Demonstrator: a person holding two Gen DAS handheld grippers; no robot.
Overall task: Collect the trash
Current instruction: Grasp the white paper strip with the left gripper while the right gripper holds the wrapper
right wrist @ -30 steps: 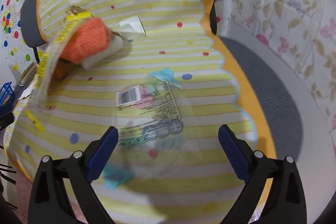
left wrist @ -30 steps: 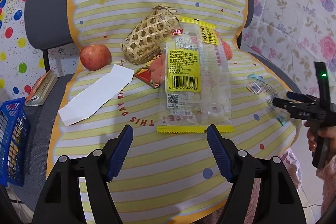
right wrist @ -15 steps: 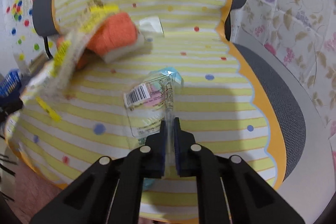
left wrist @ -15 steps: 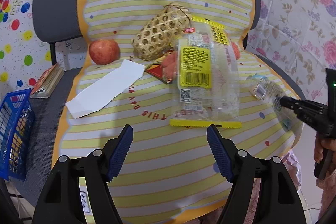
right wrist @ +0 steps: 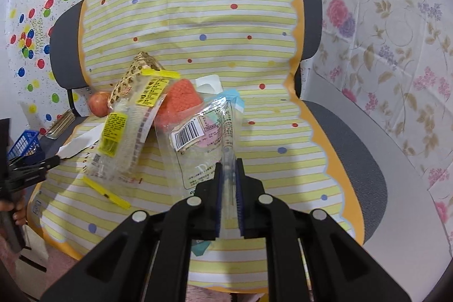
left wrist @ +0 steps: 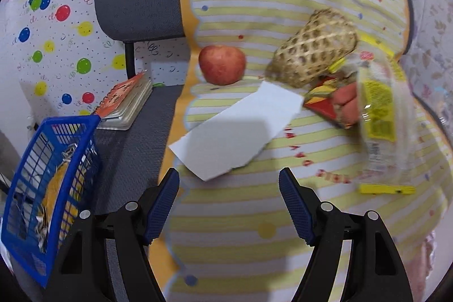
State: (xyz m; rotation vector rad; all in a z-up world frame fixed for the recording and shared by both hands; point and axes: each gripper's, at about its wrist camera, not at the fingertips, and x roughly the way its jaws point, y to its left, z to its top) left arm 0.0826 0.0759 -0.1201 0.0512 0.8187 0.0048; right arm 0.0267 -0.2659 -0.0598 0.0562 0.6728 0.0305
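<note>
My right gripper [right wrist: 228,171] is shut on a clear plastic wrapper [right wrist: 198,143] with a barcode and a blue end, lifted off the chair seat. My left gripper [left wrist: 229,194] is open and empty, just short of a white paper slip [left wrist: 237,132] on the striped yellow cloth [left wrist: 254,231]. A clear wrapper with yellow labels [left wrist: 382,126] lies to the right; it also shows in the right wrist view [right wrist: 124,137]. A blue basket [left wrist: 48,188] holding trash stands at the left of the chair.
An apple [left wrist: 222,64], a woven bamboo basket [left wrist: 314,47], a red packet [left wrist: 322,106] and an orange sponge [right wrist: 178,104] sit on the cloth. A notebook [left wrist: 124,101] lies on the grey seat [left wrist: 127,149]. The left gripper shows at the left edge of the right wrist view [right wrist: 25,171].
My right gripper closed on the barcode wrapper and lifted it up and back. My left gripper swung left, from the yellow-label wrapper to the white paper slip, staying open.
</note>
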